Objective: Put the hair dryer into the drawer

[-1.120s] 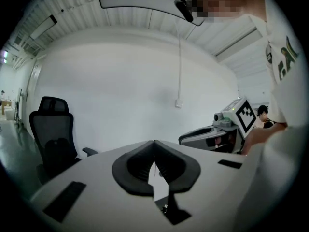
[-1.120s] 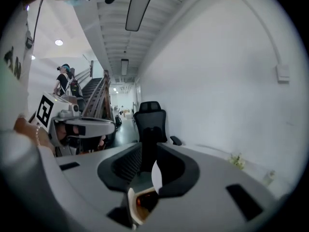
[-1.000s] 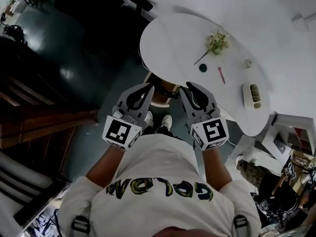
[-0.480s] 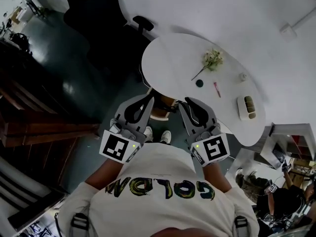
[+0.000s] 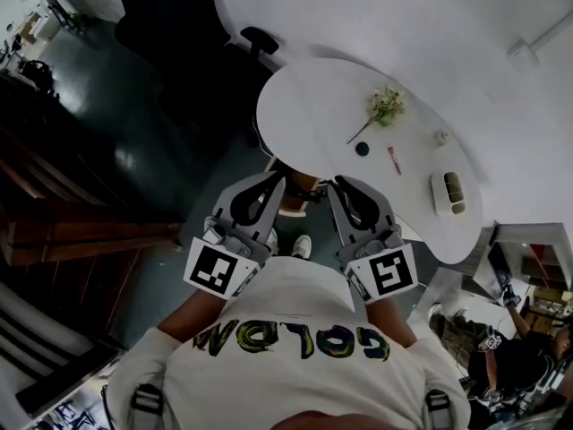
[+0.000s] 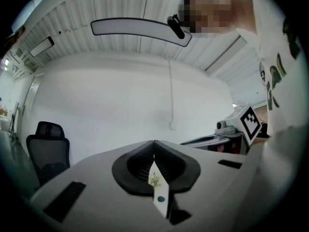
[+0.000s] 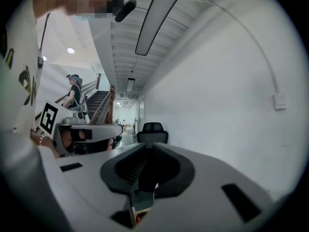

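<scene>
Dark floor (image 5: 107, 150) below, seen from overhead; white rounded table (image 5: 304, 106) against a white wall, black chair (image 5: 170, 34) at its far side. On the table: flower sprig (image 5: 385, 106), small dark disc (image 5: 362, 149), red stick (image 5: 392, 159), white tray (image 5: 448, 193) near the right end. Left gripper (image 5: 279, 179) and right gripper (image 5: 333, 184) are held side by side in front of the person's chest, above the table's near edge. Both pairs of jaws are together, tips meeting, nothing between them. Hair dryer: not in any view.
</scene>
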Tool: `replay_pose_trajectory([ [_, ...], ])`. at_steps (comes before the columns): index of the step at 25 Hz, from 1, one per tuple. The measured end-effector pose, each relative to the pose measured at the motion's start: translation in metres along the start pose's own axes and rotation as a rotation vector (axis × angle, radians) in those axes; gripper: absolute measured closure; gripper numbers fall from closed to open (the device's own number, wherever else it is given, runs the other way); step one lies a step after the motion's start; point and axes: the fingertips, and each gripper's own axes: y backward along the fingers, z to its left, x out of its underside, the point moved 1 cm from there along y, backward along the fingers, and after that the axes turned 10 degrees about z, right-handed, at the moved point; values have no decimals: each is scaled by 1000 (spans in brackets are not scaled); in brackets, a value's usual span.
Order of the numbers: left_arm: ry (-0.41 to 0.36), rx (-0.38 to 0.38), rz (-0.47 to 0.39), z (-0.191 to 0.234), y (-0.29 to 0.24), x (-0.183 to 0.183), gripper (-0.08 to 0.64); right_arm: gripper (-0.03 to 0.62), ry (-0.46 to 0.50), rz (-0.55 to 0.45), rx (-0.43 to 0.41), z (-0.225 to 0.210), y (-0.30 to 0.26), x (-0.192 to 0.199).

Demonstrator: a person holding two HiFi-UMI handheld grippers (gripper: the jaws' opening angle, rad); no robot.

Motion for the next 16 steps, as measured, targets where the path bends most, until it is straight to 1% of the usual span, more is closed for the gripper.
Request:
replay_pose_trajectory([
  [4, -5, 2, 5, -1, -2, 1, 548, 545, 6, 0, 0, -1, -1, -1],
  [12, 23, -3, 6, -2, -6, 5, 548, 548, 4, 1, -8, -7, -1, 0],
  [16, 23, -2, 6, -2, -9, 5, 548, 548, 4, -1, -8, -9, -2, -1],
])
